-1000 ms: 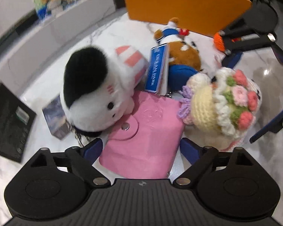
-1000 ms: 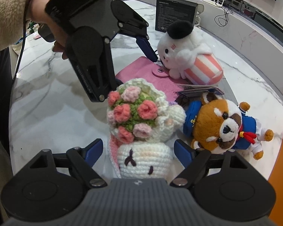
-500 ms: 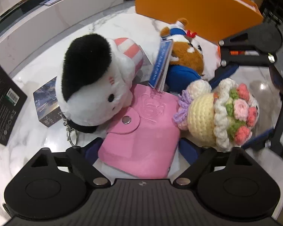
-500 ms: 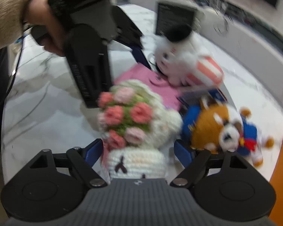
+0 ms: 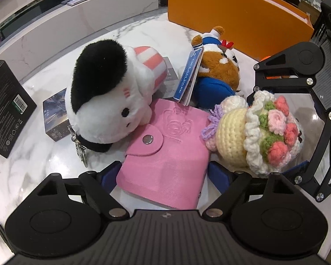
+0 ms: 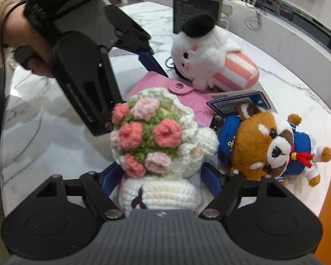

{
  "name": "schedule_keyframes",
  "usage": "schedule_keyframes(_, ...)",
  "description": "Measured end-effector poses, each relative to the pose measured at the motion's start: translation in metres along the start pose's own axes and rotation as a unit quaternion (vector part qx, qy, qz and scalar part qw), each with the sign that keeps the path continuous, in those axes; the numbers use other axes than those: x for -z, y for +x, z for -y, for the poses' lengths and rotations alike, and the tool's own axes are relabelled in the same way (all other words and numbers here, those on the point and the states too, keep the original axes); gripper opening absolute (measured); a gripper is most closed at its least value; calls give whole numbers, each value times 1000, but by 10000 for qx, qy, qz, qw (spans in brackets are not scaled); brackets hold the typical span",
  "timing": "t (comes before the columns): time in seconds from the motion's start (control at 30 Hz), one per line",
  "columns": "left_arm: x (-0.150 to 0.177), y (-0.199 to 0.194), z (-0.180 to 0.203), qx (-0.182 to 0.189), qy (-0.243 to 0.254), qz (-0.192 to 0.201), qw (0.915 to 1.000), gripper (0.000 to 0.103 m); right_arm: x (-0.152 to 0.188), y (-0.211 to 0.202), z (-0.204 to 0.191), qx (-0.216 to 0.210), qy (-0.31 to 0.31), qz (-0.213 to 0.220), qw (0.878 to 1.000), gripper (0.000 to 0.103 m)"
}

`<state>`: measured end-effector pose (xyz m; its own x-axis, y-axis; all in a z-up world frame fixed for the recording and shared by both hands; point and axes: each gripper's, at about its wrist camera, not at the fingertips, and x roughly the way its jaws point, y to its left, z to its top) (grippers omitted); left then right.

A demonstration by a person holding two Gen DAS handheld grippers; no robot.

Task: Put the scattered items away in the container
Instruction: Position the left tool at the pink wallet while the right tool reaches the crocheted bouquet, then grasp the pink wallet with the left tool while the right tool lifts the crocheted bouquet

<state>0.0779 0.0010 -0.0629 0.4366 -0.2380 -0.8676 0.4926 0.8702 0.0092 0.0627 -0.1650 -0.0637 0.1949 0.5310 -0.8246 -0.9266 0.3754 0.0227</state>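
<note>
A pink snap wallet [image 5: 170,154] lies flat on the marble table [image 5: 44,154], and my left gripper [image 5: 163,176] straddles its near end. The jaws are closing and the blue pads stand just off the wallet's edges. My right gripper [image 6: 160,177] sits around a crocheted doll with a flower bouquet [image 6: 154,137], also closing, with a thin gap at its right pad. A white plush with a black cap [image 5: 108,97] leans on the wallet. A red panda plush [image 5: 218,70] lies near the orange container [image 5: 231,22].
A blue tag [image 5: 187,77] stands between the two plushes. A small dark box [image 5: 55,114] and a keyring [image 5: 81,152] sit left of the white plush, with a tall black box [image 5: 4,110] further left. A person's hand [image 6: 22,33] holds the left gripper.
The left wrist has rolled, so the scene sits more level. Both pairs of jaws have narrowed a little around the wallet and the doll. Neither item has moved.
</note>
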Motion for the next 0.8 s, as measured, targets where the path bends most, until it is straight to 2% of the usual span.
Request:
schedule_keyframes(0.2,12,-12,2,-79,-125,132,9998,99,-2,5,-2,182,276,-70,9994,80)
schedule_keyframes(0.37,23,-18,6,-169,-265,427,9986,99,-5,5,-2,205,283,-162,9993,69)
schedule_keyframes(0.57,28,-19,11,-311,-489,597,9965,98,-5,5,-2,229,329,-111,9991,66)
schedule_keyframes(0.8,21,-16,16,-574,-948,383,9931,98,-6,7,8,243,384,5,9990,66)
